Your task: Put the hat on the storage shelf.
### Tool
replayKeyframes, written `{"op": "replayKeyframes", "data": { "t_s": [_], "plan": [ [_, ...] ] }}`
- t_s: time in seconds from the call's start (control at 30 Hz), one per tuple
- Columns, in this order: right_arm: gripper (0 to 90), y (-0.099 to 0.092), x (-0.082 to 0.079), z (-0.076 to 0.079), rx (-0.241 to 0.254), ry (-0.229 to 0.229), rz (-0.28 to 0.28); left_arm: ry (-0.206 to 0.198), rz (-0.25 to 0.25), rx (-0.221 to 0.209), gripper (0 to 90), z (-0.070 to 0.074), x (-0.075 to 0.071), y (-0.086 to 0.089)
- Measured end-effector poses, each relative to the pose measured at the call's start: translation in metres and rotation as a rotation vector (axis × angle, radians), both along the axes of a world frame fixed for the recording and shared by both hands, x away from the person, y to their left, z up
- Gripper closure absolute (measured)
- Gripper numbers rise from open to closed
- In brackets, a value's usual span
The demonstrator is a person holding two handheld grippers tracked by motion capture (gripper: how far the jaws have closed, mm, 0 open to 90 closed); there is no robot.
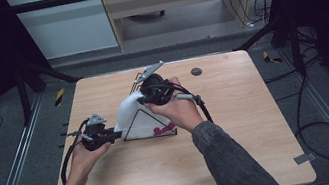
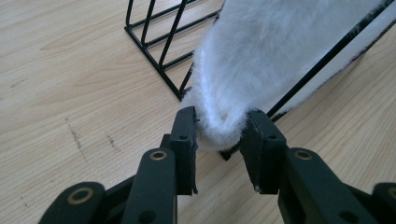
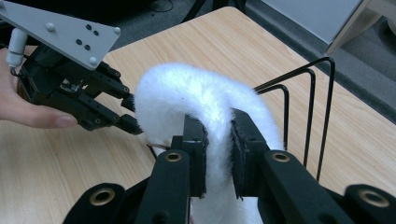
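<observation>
On a light wooden desk, a fluffy white fabric piece drapes over a black wire rack between both hands. Left gripper view: the left gripper pinches the fabric's lower end. Right gripper view: the right gripper has its fingers clamping the upper fold.

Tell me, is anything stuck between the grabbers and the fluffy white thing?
No. Both grippers already grip the fluffy white cloth. The left gripper pinches its lower end beside the black wire rack, and the right gripper squeezes a fold near the top. Nothing sits between fingers and fluff. The rack's wires run right alongside the cloth.
</observation>
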State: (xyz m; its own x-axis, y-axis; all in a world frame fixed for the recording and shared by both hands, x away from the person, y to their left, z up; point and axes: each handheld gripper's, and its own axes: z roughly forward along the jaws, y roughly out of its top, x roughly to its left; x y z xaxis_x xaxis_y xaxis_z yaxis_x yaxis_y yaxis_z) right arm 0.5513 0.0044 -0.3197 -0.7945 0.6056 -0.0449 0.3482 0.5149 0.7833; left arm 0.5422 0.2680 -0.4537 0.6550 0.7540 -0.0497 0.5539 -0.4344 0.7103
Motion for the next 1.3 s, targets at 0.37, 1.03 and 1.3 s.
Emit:
{"op": "replayKeyframes", "data": {
  "t_s": [0.37, 1.03, 1.3],
  "plan": [
    [72.6, -0.002, 0.000, 0.000, -0.003, 0.010, -0.004, 0.002, 0.011, 0.022, 61.6, -0.002, 0.000, 0.000],
    [49.0, -0.007, -0.005, 0.001, 0.010, 0.013, -0.023, -0.066, 0.049, -0.010, 47.6, 0.012, -0.005, 0.011],
    [39.4, -0.011, -0.011, 0.007, 0.025, -0.002, -0.029, -0.116, 0.079, -0.011, 29.7, 0.023, -0.012, 0.011]
  ]
}}
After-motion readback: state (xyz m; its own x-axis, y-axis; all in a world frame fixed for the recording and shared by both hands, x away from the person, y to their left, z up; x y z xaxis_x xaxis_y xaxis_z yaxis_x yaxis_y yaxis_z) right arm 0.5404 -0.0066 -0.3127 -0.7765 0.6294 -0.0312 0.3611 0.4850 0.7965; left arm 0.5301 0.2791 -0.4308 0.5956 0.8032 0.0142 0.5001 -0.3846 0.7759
